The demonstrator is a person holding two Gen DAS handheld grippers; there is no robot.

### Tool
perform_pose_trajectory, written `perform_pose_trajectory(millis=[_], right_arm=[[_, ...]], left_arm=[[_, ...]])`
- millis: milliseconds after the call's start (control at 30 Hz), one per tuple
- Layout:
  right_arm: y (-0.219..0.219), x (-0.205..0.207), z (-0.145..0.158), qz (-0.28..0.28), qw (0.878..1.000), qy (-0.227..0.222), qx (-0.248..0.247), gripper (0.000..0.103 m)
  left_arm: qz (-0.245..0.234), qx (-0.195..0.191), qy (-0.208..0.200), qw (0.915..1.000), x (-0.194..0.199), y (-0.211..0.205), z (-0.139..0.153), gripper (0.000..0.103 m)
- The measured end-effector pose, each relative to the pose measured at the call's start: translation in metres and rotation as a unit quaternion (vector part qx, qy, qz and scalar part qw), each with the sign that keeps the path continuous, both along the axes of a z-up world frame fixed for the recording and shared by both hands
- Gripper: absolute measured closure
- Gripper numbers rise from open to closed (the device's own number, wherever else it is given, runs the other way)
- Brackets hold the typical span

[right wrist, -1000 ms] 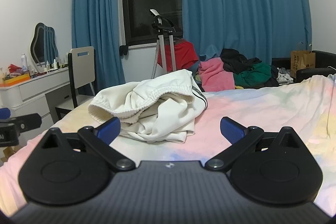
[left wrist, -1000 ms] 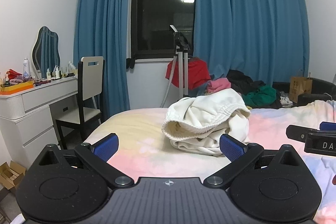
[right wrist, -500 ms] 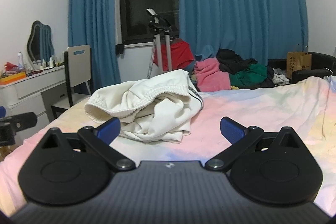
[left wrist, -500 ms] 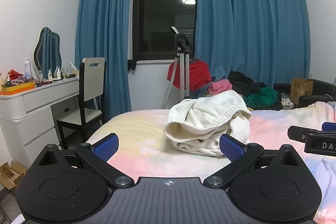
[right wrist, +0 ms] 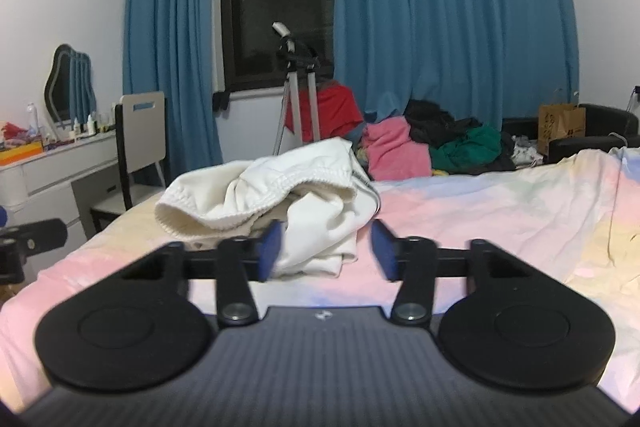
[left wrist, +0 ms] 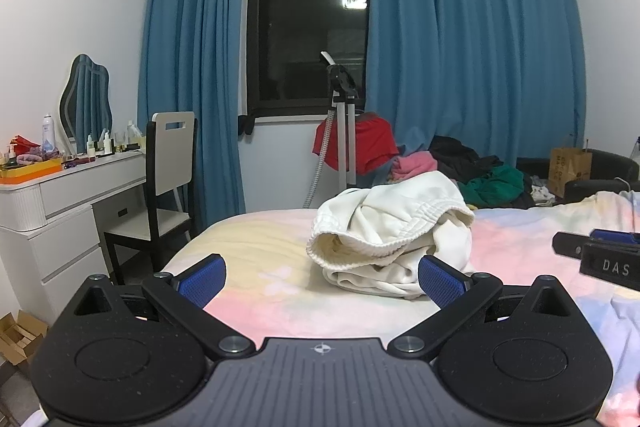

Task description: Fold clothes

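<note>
A crumpled white garment (left wrist: 388, 227) with an elastic waistband lies bunched on the pastel bedsheet (left wrist: 260, 247). My left gripper (left wrist: 320, 281) hovers short of it, open wide, with nothing between its blue pads. In the right wrist view the same white garment (right wrist: 280, 191) sits just beyond my right gripper (right wrist: 326, 251). That gripper's jaws are closing, a gap still shows between the pads, and nothing is gripped. Each gripper shows at the edge of the other's view: the right gripper (left wrist: 600, 259) and the left gripper (right wrist: 28, 243).
Beyond the bed's far edge are a heap of clothes (right wrist: 440, 143) in pink, green and black, a tripod stand (left wrist: 344, 131) with a red garment, and blue curtains. A chair (left wrist: 168, 179) and white dressing table (left wrist: 60, 203) stand left. A paper bag (right wrist: 560, 127) stands right.
The right gripper's pads have drawn much closer together, from wide apart to a narrow gap. The left gripper and the garment have not moved.
</note>
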State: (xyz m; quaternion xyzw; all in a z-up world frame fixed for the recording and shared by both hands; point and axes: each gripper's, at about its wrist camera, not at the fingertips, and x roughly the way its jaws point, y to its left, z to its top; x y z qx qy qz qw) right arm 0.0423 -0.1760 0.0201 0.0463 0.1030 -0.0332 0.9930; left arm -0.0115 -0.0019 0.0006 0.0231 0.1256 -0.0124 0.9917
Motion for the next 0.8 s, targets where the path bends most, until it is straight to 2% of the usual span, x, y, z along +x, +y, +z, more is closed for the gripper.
perform_pose_trajectory(millis=[33,100,267,400,600,800], right_arm=[[0.000,-0.002,0.001,0.000,1.000,-0.010,0.002,0.069],[0.000,-0.006,0.003,-0.001,1.000,-0.025,0.008,0.071],[-0.003,-0.011,0.007,-0.005,0.999,-0.037,0.029,0.071],[-0.010,-0.008,0.009,-0.007,0.999,-0.011,0.053,0.071],[-0.010,-0.007,0.008,-0.024,0.998,0.018,0.049,0.070],[-0.016,-0.007,0.007,-0.027,0.996,0.029,0.077,0.070]], left_arm=[[-0.002,-0.002,-0.001,1.0000,0.000,0.000,0.000,0.000],[-0.003,-0.003,-0.001,1.0000,0.000,0.000,-0.001,0.000],[0.004,0.001,0.006,1.0000,0.005,0.000,-0.008,0.000],[0.005,0.005,0.011,0.9999,0.008,-0.002,-0.013,0.000],[0.023,0.018,0.026,0.9992,0.020,-0.004,-0.024,0.000],[0.045,0.035,0.048,0.9973,0.067,-0.004,-0.032,0.000]])
